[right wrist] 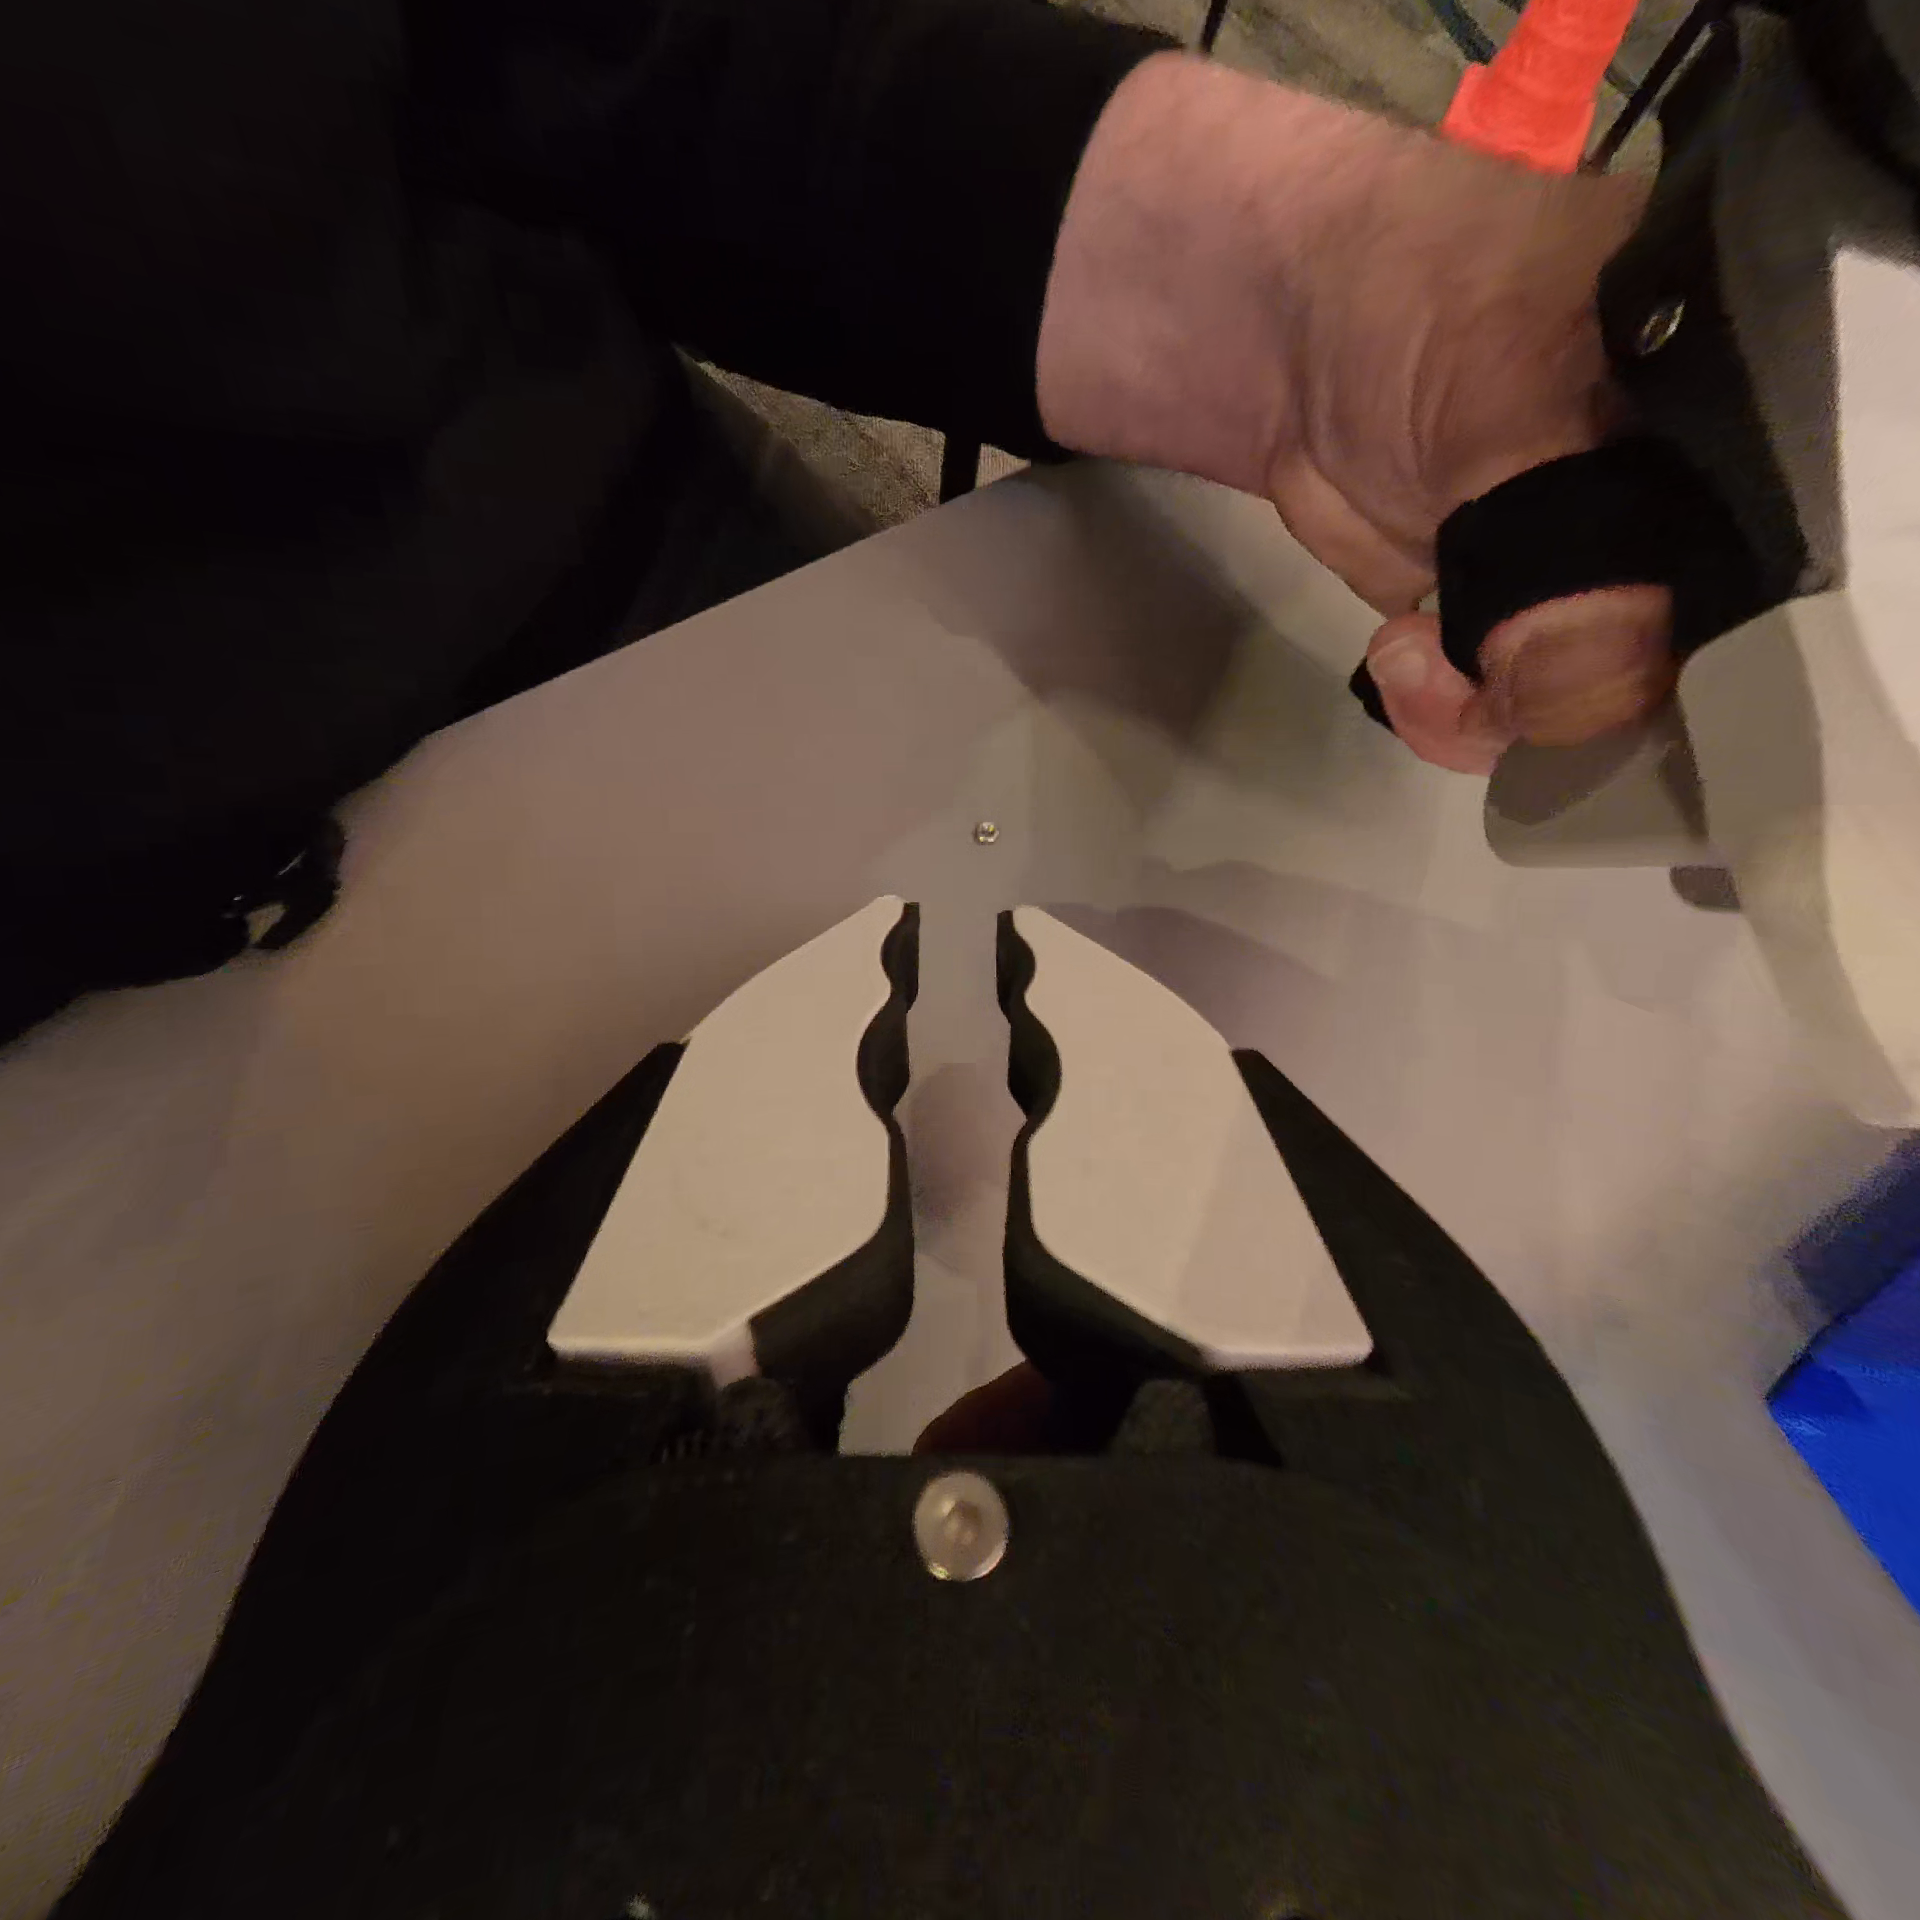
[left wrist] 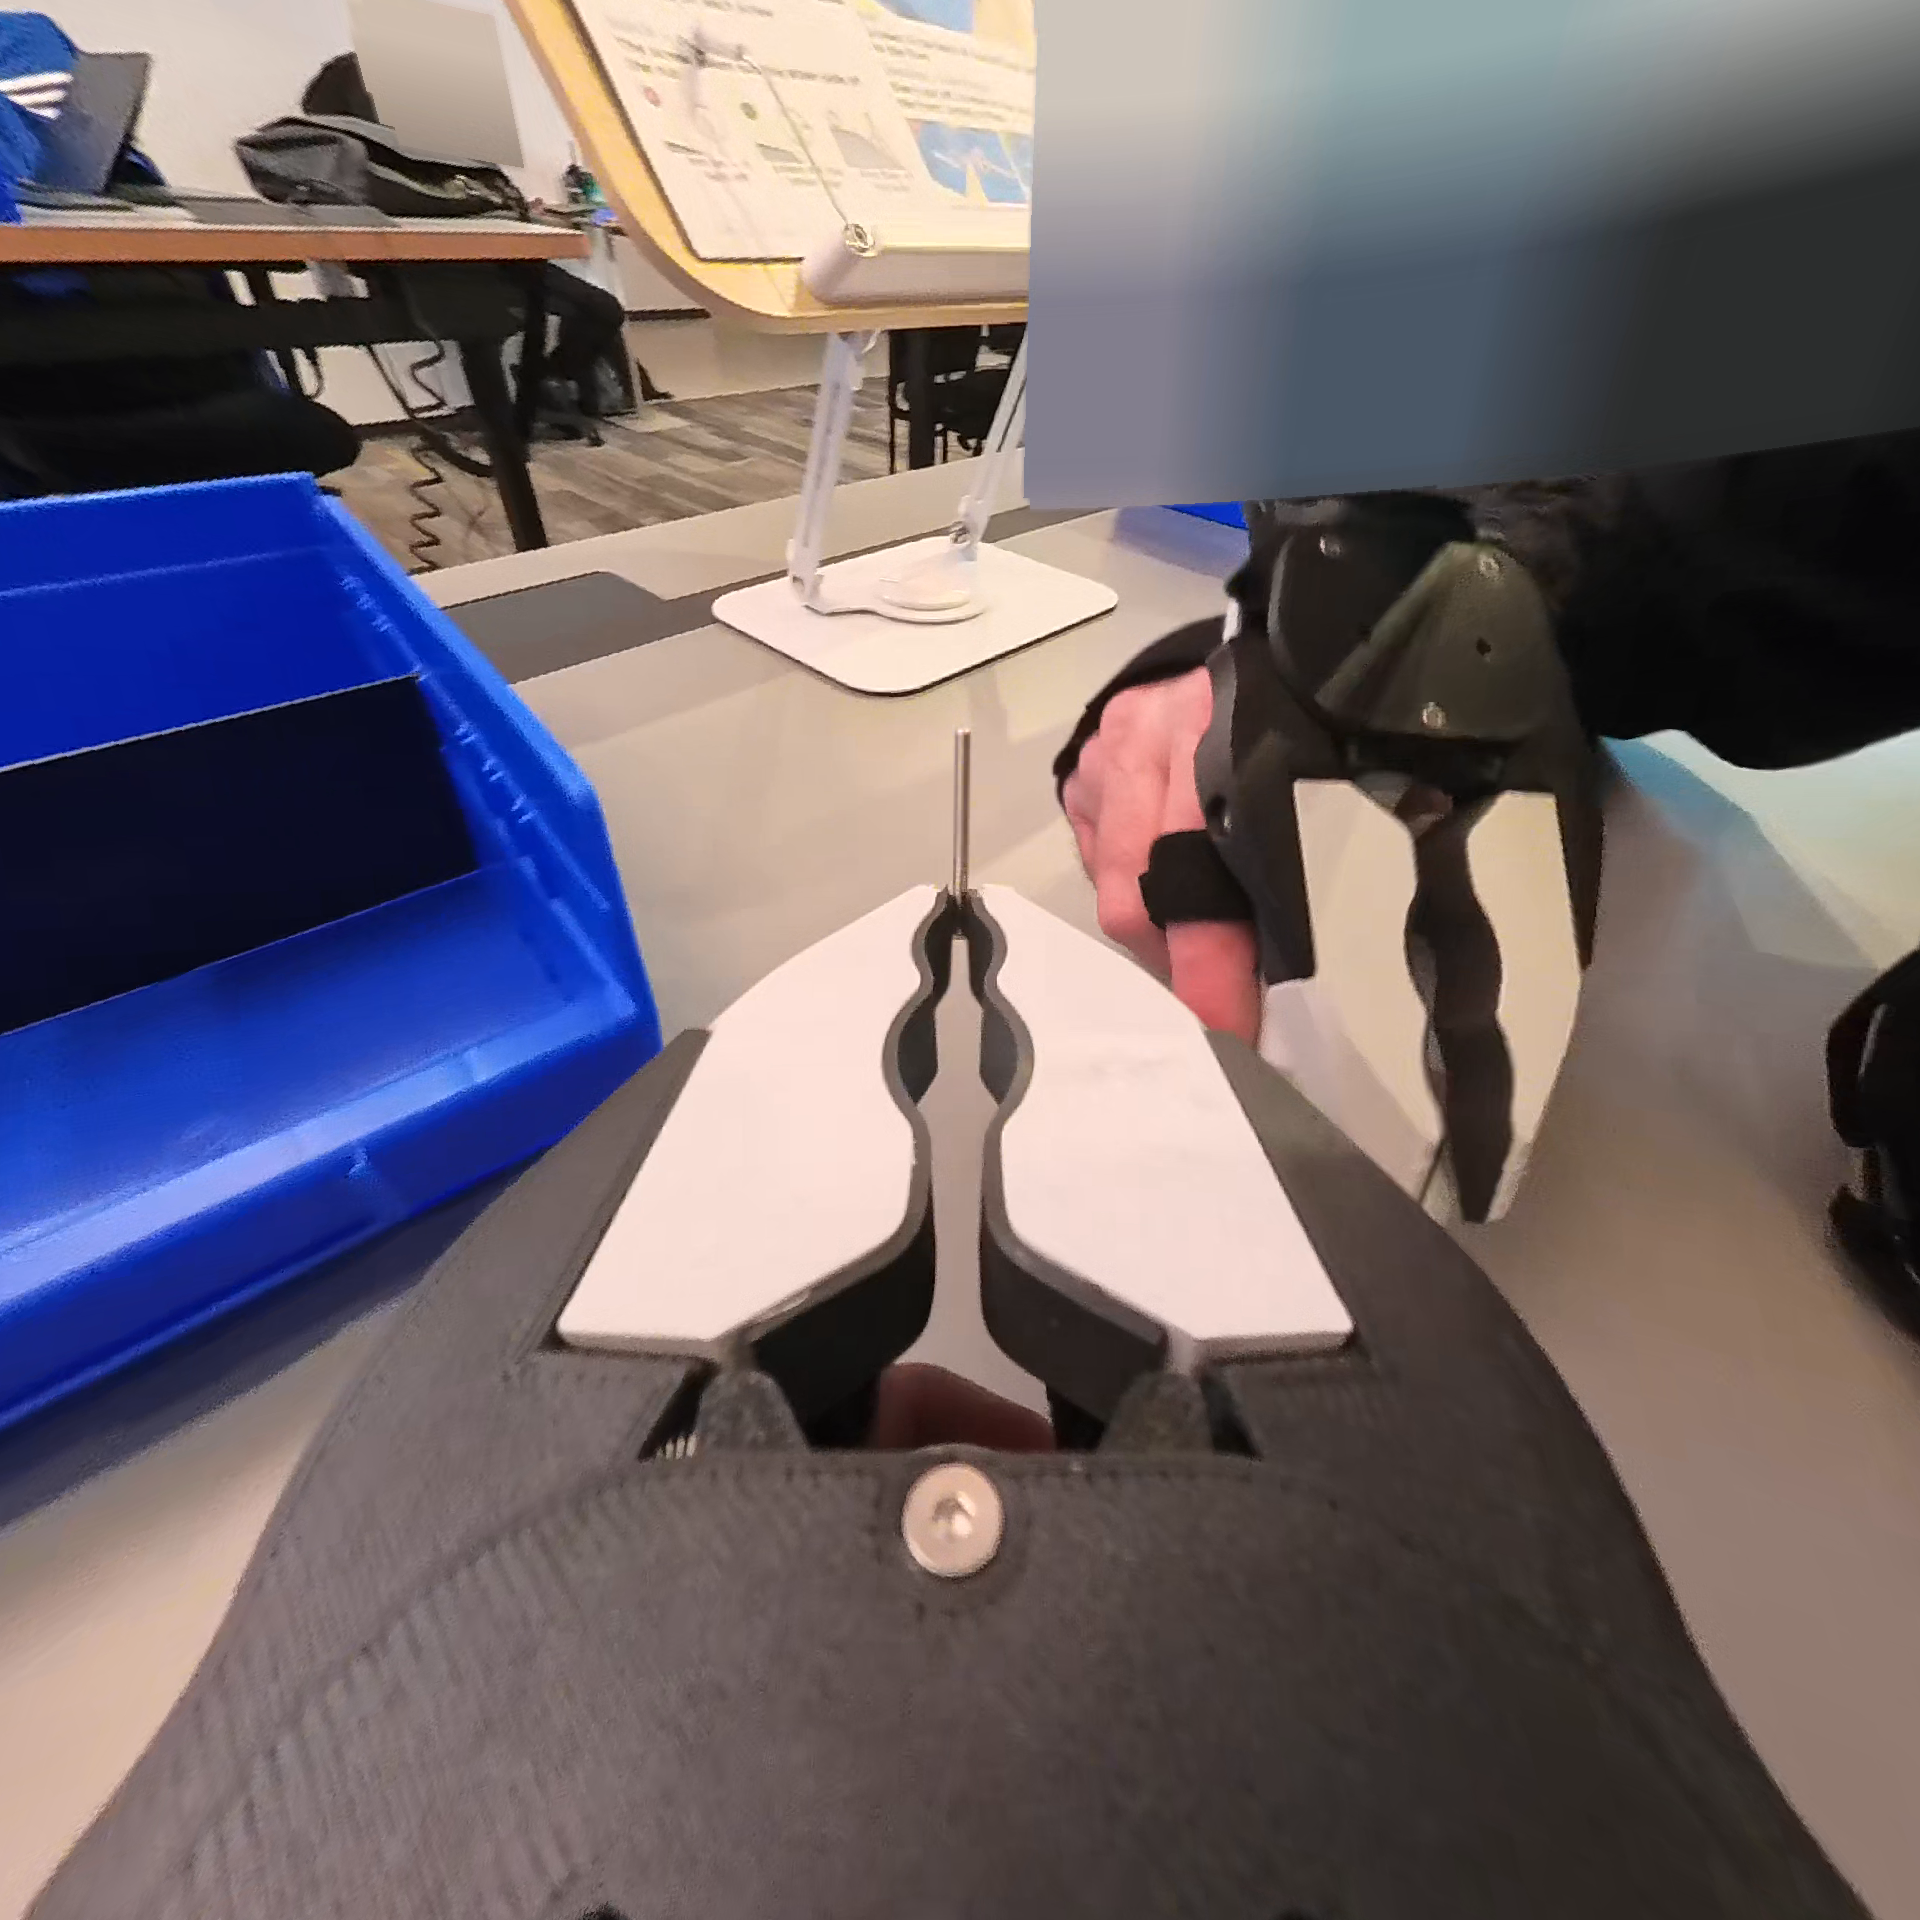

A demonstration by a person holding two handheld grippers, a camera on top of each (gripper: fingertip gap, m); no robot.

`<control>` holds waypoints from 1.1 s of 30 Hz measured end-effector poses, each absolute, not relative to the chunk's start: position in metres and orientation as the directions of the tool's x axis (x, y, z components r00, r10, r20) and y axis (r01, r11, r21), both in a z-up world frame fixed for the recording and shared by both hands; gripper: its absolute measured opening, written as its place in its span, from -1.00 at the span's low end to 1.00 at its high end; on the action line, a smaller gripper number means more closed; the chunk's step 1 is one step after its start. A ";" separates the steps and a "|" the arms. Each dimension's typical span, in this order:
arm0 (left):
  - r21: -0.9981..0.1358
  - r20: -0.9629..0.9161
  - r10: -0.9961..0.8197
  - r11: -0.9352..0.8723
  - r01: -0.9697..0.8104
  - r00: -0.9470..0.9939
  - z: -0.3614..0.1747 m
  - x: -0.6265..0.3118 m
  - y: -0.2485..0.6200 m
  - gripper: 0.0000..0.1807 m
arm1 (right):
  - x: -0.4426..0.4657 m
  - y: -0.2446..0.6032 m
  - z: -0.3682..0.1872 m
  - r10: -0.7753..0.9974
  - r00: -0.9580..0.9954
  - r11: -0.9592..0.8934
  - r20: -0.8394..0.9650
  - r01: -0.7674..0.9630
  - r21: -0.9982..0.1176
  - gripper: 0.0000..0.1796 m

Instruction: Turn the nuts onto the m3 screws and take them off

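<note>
My left gripper [left wrist: 961, 899] is shut on the base of a thin metal screw [left wrist: 962, 810], which sticks straight out from the fingertips above the grey table [left wrist: 727, 790]. In the right wrist view, my right gripper [right wrist: 958, 914] is open with a narrow gap and holds nothing. It points down at a small silver nut [right wrist: 987, 831] lying on the table just beyond its tips. The right gripper also shows in the left wrist view [left wrist: 1486, 1195], tips down near the table, to the right of the screw.
A blue plastic bin [left wrist: 260, 935] stands close on the left; its corner shows in the right wrist view [right wrist: 1860, 1434]. A white stand base [left wrist: 914, 623] sits at the back of the table. The hand [right wrist: 1299, 312] holding the left gripper is at upper right. My right fingertips sit around 12 cm from my left ones.
</note>
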State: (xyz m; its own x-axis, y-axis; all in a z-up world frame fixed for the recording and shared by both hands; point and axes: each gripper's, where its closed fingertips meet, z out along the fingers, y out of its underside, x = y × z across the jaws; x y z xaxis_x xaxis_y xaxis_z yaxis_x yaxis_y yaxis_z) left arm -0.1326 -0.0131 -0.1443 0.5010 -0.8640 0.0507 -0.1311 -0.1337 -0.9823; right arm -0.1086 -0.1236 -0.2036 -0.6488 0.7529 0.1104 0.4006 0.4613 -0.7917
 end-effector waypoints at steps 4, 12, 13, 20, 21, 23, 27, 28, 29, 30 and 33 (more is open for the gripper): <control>-0.965 0.004 -0.847 -0.143 -0.220 0.532 -0.152 -0.146 -0.022 -0.97 | -0.112 -0.127 -0.210 0.759 -0.642 0.468 0.107 0.424 -0.776 -0.84; -0.688 -0.178 -0.897 -0.181 -0.703 0.405 -0.220 -0.144 -0.046 -0.98 | -0.087 -0.104 -0.214 0.825 -0.559 0.404 0.089 0.471 -0.784 -0.88; -0.650 -0.190 -0.905 -0.174 -0.740 0.380 -0.227 -0.141 -0.047 -0.98 | -0.083 -0.102 -0.214 0.832 -0.548 0.397 0.091 0.471 -0.788 -0.88; -0.513 -0.189 -0.936 -0.163 -0.843 0.296 -0.248 -0.130 -0.053 -0.98 | -0.070 -0.103 -0.224 0.832 -0.547 0.408 0.092 0.491 -0.769 -0.88; -0.508 -0.182 -0.939 -0.165 -0.846 0.292 -0.249 -0.130 -0.054 -0.98 | -0.070 -0.103 -0.224 0.832 -0.548 0.406 0.090 0.490 -0.771 -0.88; -0.506 -0.174 -0.941 -0.167 -0.846 0.290 -0.249 -0.129 -0.055 -0.98 | -0.070 -0.104 -0.226 0.829 -0.553 0.405 0.085 0.488 -0.773 -0.89; -0.519 -0.163 -0.943 -0.170 -0.838 0.292 -0.248 -0.129 -0.056 -0.90 | -0.071 -0.105 -0.228 0.828 -0.554 0.405 0.082 0.491 -0.771 -0.89; -0.522 -0.164 -0.940 -0.174 -0.835 0.299 -0.247 -0.130 -0.055 -0.84 | -0.071 -0.105 -0.228 0.829 -0.553 0.402 0.080 0.491 -0.773 -0.89; -0.522 -0.174 -0.936 -0.177 -0.834 0.307 -0.246 -0.132 -0.054 -0.79 | -0.071 -0.105 -0.227 0.830 -0.552 0.399 0.078 0.490 -0.775 -0.89; -0.527 -0.185 -0.930 -0.178 -0.831 0.317 -0.243 -0.135 -0.053 -0.77 | -0.071 -0.105 -0.227 0.830 -0.552 0.396 0.077 0.488 -0.777 -0.89; -0.552 -0.162 -0.930 -0.191 -0.812 0.329 -0.229 -0.143 -0.063 -0.77 | -0.071 -0.105 -0.227 0.830 -0.553 0.389 0.069 0.487 -0.782 -0.90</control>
